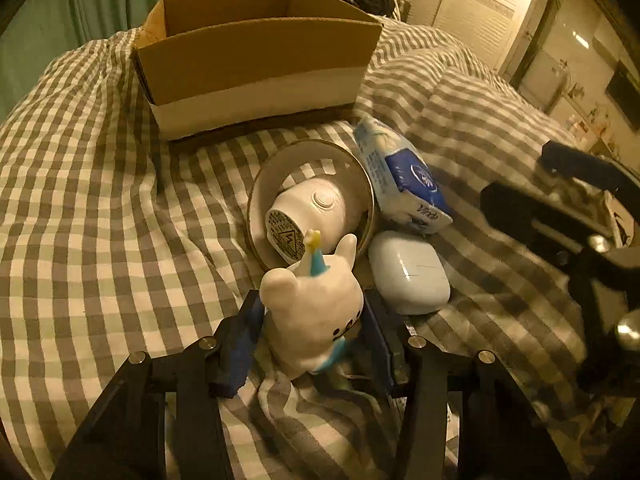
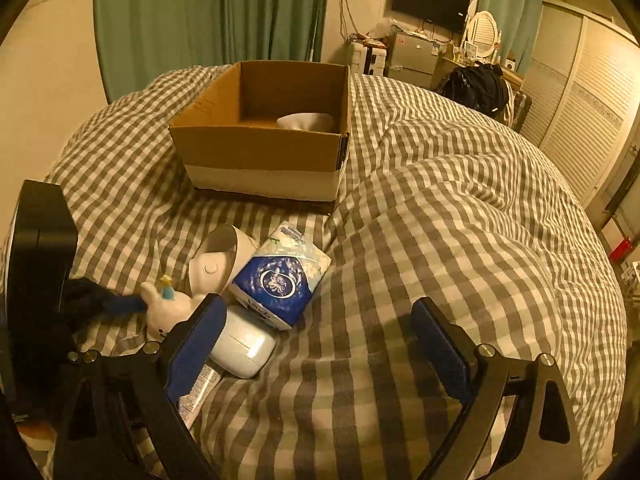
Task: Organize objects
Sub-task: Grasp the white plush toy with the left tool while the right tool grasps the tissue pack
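A white bear figurine (image 1: 316, 312) with a blue party hat lies on the checked duvet between my left gripper's (image 1: 312, 332) blue pads, which press its sides. It also shows in the right wrist view (image 2: 164, 312). Beyond it lie a tape roll (image 1: 312, 204) with a white device inside, a blue tissue pack (image 1: 400, 178) (image 2: 280, 280) and a white earbud case (image 1: 408, 272) (image 2: 244, 344). An open cardboard box (image 1: 256, 64) (image 2: 264, 148) stands further back, with something white inside. My right gripper (image 2: 320, 344) is open and empty over bare duvet.
The checked duvet (image 2: 460, 220) bulges to the right. A small tube (image 2: 200, 392) lies under my right gripper's left finger. Green curtains, a TV, a dark bag and wardrobe doors stand beyond the bed.
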`<state>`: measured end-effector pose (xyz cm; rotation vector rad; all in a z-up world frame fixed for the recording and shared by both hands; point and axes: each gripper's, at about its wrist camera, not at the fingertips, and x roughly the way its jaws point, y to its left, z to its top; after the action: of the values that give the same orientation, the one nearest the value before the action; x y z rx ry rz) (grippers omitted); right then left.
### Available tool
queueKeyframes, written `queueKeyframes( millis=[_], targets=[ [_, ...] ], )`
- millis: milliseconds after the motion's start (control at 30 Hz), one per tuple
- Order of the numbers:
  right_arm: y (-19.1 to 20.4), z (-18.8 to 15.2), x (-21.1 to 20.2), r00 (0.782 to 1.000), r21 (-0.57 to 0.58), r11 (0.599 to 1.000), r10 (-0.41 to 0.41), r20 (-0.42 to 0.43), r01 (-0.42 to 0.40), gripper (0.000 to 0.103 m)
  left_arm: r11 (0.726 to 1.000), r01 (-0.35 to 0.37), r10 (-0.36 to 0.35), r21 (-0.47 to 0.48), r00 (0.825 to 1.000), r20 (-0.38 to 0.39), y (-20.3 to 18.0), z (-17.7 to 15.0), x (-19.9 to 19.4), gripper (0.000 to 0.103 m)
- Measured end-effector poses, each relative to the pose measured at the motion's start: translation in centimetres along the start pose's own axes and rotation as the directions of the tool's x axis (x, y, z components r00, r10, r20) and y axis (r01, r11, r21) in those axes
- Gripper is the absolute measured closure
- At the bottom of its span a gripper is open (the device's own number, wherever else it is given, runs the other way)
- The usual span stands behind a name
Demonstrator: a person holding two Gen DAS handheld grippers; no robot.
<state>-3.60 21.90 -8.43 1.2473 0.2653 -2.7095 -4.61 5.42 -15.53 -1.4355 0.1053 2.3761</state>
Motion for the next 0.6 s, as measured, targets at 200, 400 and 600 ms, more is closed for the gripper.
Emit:
queueKeyframes(
  millis=[200, 400, 600],
  targets=[
    [1.0, 0.6, 1.3, 0.999, -0.039, 0.999, -0.008, -0.035, 0.007, 0.009, 0.997, -0.064, 0.066, -0.033, 0.995, 0.075, 1.3, 0.1, -3.2, 0.053],
    [2.3, 1.3, 4.0, 0.995, -0.094, 0.995, -0.026, -0.101, 0.017, 0.009, 0.989, -0.141, 0.145, -0.056, 0.985, 0.098, 3.1, 0.0, -4.1, 0.053],
    [3.4, 1.3, 5.9, 0.987, -0.151, 0.989, -0.032, -0.155, 0.008, 0.019, 0.981, -0.166, 0.176, -0.101, 0.980, 0.097, 5.2, 0.5, -3.4, 0.053]
  ],
)
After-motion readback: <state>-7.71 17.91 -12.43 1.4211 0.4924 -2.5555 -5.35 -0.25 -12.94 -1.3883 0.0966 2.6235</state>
